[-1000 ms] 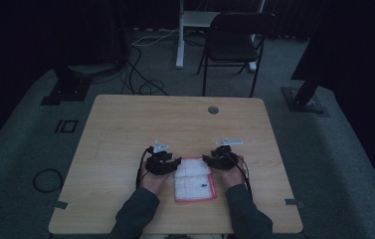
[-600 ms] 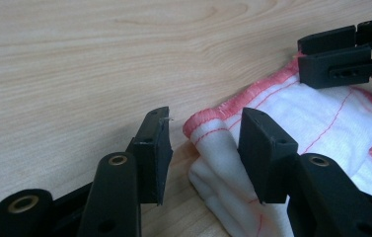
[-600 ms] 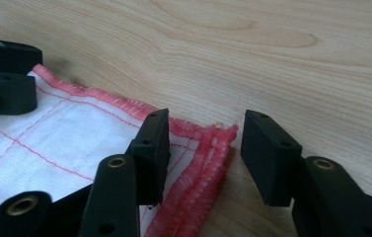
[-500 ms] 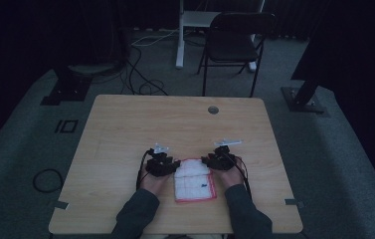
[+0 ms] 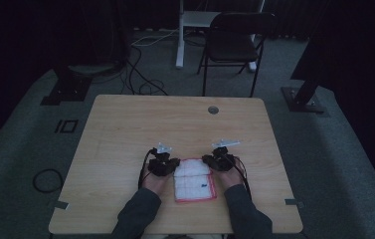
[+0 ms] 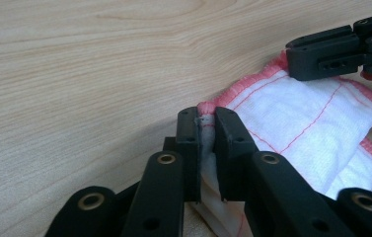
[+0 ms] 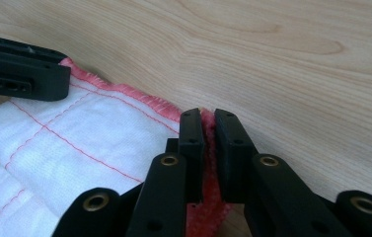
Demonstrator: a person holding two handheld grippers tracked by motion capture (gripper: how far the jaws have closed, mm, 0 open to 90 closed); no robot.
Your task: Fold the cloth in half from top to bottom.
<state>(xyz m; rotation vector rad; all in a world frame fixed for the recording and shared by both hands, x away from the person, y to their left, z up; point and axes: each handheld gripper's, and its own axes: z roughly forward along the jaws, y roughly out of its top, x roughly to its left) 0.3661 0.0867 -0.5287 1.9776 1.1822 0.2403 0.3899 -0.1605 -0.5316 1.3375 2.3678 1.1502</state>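
Observation:
A white cloth (image 5: 193,179) with a red hem and thin red grid lines lies folded on the wooden table (image 5: 125,129), near its front edge. My left gripper (image 5: 174,166) pinches the cloth's far left corner (image 6: 206,114); its jaws have just been closing and the pads now press on the hem. My right gripper (image 5: 208,160) is shut on the far right corner (image 7: 208,129), its jaws also just closed on the red edge. Each gripper view shows the other gripper's jaws at the opposite corner. The person's hands and dark sleeves come in from the bottom.
A round cable hole (image 5: 213,109) sits near the table's far edge. Behind the table stand a dark folding chair (image 5: 234,42) and stand bases on the grey floor. A cable loop (image 5: 47,180) lies on the floor at left.
Both hands have stayed at the cloth's far corners. No visible shift of the cloth in the high view.

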